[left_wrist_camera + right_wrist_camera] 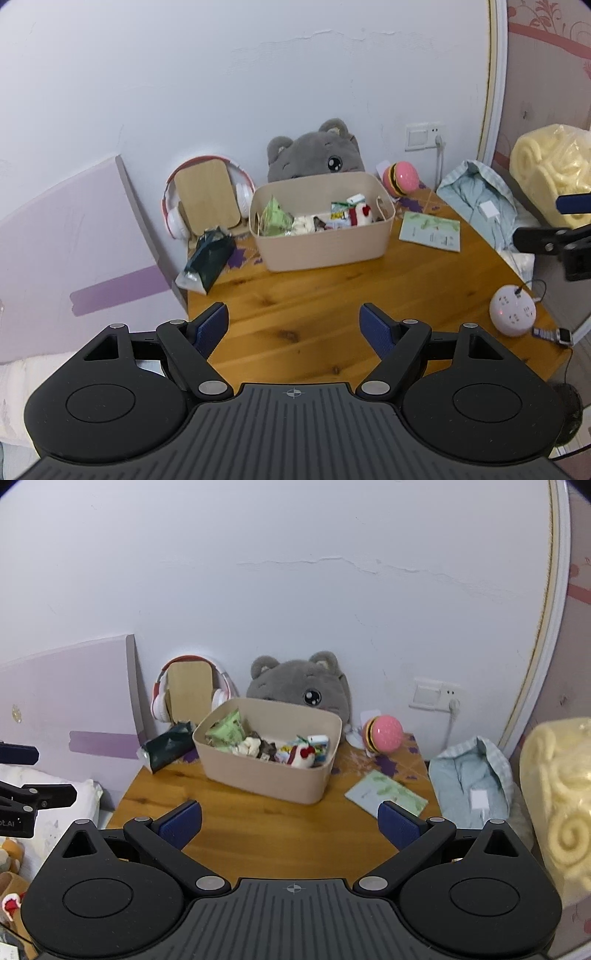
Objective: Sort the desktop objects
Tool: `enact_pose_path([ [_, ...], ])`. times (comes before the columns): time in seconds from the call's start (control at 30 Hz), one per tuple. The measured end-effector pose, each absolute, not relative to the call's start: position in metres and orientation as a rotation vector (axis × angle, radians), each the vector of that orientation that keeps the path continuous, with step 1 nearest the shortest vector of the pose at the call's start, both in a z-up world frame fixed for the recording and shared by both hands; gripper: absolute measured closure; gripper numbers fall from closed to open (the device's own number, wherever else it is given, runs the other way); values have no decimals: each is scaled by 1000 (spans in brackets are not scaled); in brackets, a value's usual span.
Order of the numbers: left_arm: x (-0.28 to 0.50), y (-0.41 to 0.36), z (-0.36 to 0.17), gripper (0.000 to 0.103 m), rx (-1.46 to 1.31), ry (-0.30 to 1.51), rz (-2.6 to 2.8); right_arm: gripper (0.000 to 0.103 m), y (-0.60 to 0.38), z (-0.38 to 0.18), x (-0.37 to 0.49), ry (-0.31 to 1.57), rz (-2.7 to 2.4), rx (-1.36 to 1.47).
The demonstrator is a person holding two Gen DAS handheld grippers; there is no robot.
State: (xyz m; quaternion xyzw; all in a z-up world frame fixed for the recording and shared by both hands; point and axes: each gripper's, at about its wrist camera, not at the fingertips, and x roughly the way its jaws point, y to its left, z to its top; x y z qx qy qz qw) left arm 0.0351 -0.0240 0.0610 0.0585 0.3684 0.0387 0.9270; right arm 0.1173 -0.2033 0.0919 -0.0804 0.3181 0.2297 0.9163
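A beige bin [325, 243] [258, 775] holding several snack packets and small items stands at the back middle of the wooden table [314, 325] [258, 830]. A dark green packet [208, 260] [166, 749] lies left of the bin. A pale green booklet [430, 230] [386, 794] lies right of it. A pink burger toy [400, 179] [382, 734] sits behind. My left gripper [293, 325] is open and empty above the table's front. My right gripper [290, 825] is open and empty, also short of the bin.
A grey plush cat [317, 151] [299, 686] and headphones on a wooden stand [207, 199] [188, 694] lean on the wall. A round white power strip [513, 312] sits at the right edge. Blue cloth [472, 779] and a yellow bundle [557, 805] lie to the right.
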Motion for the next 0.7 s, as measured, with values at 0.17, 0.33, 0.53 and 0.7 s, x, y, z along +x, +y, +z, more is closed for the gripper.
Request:
enact_pose_path([
  [0.17,19,-27,61,24,129,766,61,0,-212,98,101,661,474,-157],
  [0.33,4,-29,69,23,119,763,43,0,-213,106,83,659,497,-167],
  [0.53,-12,-29,76,23,127,755,40,0,-212,109,73,661,507,-173],
  [0.7,-16,-28,78,23,125,755,42,0,-210,110,66,661,510,-169],
])
